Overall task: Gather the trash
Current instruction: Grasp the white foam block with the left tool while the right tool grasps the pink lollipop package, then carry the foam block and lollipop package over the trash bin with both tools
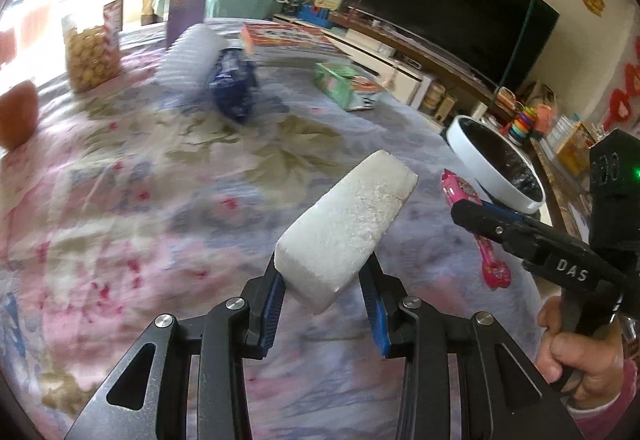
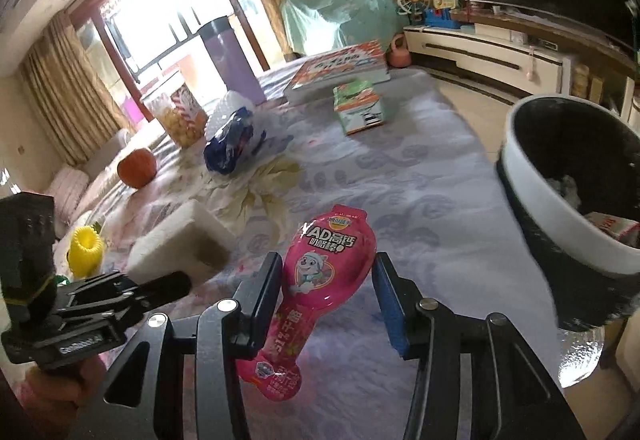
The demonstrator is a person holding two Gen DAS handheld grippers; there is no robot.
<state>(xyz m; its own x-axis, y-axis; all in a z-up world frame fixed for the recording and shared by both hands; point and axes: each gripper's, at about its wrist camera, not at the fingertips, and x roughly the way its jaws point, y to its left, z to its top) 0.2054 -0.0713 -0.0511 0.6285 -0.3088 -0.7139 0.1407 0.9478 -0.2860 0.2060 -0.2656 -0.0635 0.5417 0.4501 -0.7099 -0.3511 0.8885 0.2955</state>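
My left gripper (image 1: 326,282) is shut on a white foam block (image 1: 346,226) and holds it above the flowered tablecloth; the block also shows in the right wrist view (image 2: 180,244). My right gripper (image 2: 326,272) holds a pink snack wrapper (image 2: 320,280) between its jaws; the wrapper hangs tilted against the left pad, with a gap at the right pad. The wrapper also shows in the left wrist view (image 1: 464,192). A white-rimmed trash bin (image 2: 560,224) with a black liner stands right of the table, with some trash inside; it also shows in the left wrist view (image 1: 492,160).
On the table lie a blue crumpled bag (image 2: 232,144), a white plastic piece (image 1: 188,52), a snack jar (image 1: 90,54), a purple flask (image 2: 232,56), a green box (image 2: 360,106), a book (image 2: 340,68), an orange (image 2: 136,166) and a yellow item (image 2: 85,250).
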